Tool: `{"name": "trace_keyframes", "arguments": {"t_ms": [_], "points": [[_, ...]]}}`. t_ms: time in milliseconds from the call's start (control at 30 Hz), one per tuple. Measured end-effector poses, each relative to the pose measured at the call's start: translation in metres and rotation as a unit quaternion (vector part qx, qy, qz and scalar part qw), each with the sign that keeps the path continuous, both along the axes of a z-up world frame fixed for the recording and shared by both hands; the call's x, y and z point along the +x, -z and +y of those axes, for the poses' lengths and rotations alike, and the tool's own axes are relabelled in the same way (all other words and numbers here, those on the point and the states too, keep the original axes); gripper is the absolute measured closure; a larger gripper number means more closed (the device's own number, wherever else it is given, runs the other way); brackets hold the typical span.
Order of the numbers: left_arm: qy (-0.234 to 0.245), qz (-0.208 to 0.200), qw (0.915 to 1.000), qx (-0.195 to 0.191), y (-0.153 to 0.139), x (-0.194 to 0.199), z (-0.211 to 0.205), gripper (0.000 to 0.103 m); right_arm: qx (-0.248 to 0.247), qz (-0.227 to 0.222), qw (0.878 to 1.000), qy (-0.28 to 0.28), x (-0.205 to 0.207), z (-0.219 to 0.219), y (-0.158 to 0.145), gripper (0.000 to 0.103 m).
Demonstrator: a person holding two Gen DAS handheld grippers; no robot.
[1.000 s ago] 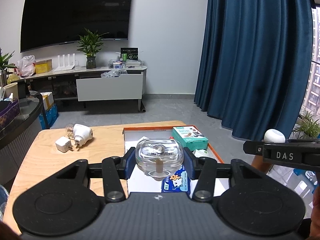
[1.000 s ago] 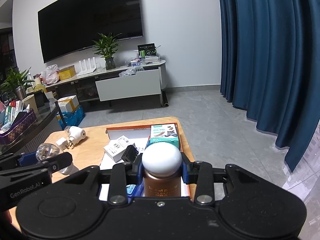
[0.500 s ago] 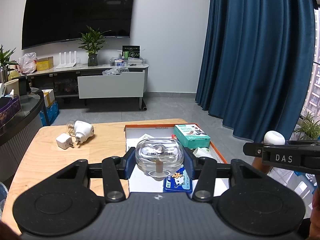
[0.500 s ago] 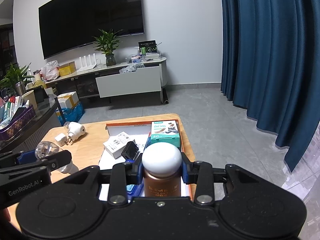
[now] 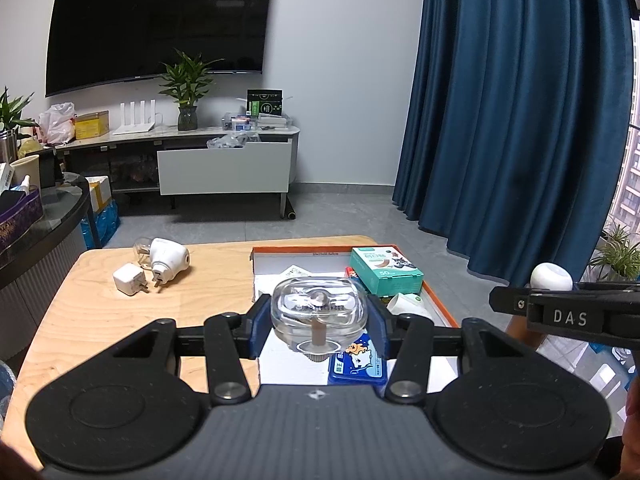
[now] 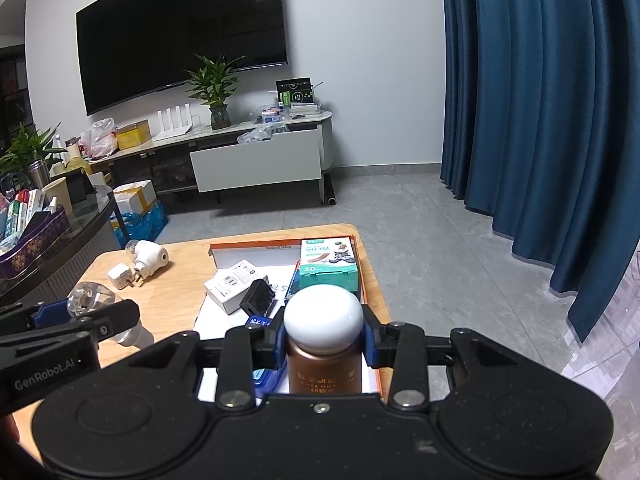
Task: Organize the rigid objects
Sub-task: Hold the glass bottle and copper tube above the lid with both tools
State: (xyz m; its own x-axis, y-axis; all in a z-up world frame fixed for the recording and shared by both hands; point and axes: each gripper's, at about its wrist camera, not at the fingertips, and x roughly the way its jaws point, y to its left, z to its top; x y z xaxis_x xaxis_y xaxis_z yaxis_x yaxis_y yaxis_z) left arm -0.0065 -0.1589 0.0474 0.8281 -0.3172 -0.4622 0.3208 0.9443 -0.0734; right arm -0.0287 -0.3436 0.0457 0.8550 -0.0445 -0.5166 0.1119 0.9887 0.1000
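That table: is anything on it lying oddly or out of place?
Two white plugs lie tipped over on the bare table, outside the tray that holds the other items. Nothing looks spilled or broken.

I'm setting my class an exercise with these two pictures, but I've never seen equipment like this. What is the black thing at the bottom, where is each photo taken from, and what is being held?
There is no robot. A person holds a two-fingered claw in each hand, each carrying a wide-angle camera looking along its fingers. The black shape is the claw's body.

In the left view, the left claw is shut on a clear plastic bottle. In the right view, the right claw is shut on a brown bottle with a white cap.

Below is a wooden table. It holds a shallow orange-edged box with a teal carton, plus two white plugs beside it.
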Motion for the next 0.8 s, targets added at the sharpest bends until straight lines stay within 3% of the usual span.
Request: {"name": "trace_keyframes", "arguments": {"t_ms": [800], "points": [[0.002,0.004,1.0000,-0.002,0.0028,0.0000,0.0004,0.053,-0.001,0.005,1.000,-0.003,-0.0007,-0.0009,0.0025,0.060]]}}
